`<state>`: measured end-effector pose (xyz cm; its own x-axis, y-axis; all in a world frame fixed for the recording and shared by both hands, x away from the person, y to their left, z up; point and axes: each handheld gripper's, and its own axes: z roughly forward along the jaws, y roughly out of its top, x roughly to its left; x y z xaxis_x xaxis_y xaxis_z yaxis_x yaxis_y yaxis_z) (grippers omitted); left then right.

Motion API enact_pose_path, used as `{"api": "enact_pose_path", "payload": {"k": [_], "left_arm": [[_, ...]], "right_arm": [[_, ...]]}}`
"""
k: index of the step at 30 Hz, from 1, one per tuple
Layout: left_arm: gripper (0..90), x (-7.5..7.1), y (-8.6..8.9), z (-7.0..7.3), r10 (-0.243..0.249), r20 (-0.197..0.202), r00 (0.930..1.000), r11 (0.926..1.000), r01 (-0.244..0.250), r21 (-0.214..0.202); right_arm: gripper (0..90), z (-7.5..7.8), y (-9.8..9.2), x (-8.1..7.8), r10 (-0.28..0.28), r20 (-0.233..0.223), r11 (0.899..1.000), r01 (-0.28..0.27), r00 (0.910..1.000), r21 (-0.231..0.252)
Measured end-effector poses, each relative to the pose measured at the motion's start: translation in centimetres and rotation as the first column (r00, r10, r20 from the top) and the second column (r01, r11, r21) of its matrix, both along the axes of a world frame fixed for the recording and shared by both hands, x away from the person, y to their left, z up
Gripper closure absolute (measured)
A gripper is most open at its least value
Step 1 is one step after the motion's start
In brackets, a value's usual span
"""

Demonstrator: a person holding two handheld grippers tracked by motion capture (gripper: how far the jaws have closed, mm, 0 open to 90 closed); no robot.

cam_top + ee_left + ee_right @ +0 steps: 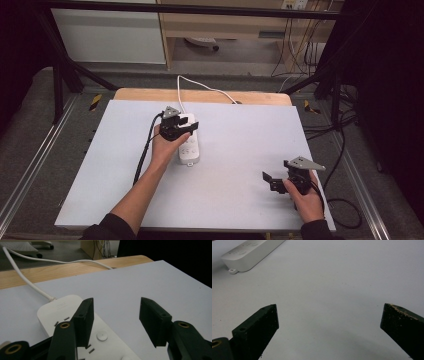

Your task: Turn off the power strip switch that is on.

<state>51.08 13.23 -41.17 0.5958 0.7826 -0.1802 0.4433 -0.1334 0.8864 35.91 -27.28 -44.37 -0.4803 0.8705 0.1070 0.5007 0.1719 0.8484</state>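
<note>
The white power strip (75, 322) lies just under the left hand-held gripper (116, 320), whose jaws stand released.

This looks like a lab or recording workspace: a tabletop (240, 200) covered by a plain grey sheet stands inside a black metal frame (65, 65), with floor rails (30, 165), yellow-black hazard tape (95, 101), loose cables (300, 55) and light wooden cabinets (225, 25) behind.

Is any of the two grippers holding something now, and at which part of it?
Nothing is held. The left gripper is open above the white power strip, its pads not pressing on it. The right gripper is open over the bare table.
</note>
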Motion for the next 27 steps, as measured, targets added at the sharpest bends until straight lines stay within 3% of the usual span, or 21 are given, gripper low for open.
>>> {"api": "enact_pose_path", "payload": {"k": [3, 9, 13, 18, 27], "left_arm": [[40.8, -0.2, 0.3, 0.2, -0.005, 0.001, 1.0000, 1.0000, 0.005, -0.002], [18.5, -0.8, 0.7, 0.6, 0.002, -0.011, 0.9999, 1.0000, -0.002, 0.007], [9.0, -1.4, 1.2, 0.9, -0.014, -0.012, 0.9998, 0.9999, 0.014, -0.005], [7.4, -2.2, 2.0, 1.5, -0.017, -0.023, 0.9996, 0.9991, 0.016, -0.039], [7.5, -3.9, 3.9, 2.7, -0.018, 0.004, 0.9998, 0.9975, 0.018, -0.069]], "right_arm": [[2.4, 0.0, 0.0, 0.0, 0.002, 0.002, 1.000, -0.002, 1.0000, -0.003], [2.4, 0.0, 0.1, 0.0, 0.002, 0.000, 1.000, -0.002, 1.0000, -0.004], [2.4, 0.0, 0.3, 0.0, 0.006, 0.002, 1.000, -0.006, 1.0000, -0.005], [2.4, 0.0, 0.2, 0.0, 0.007, 0.004, 1.000, -0.007, 1.0000, -0.006], [2.4, 0.0, 0.3, 0.1, 0.008, 0.005, 1.000, -0.008, 1.0000, -0.006]]}}
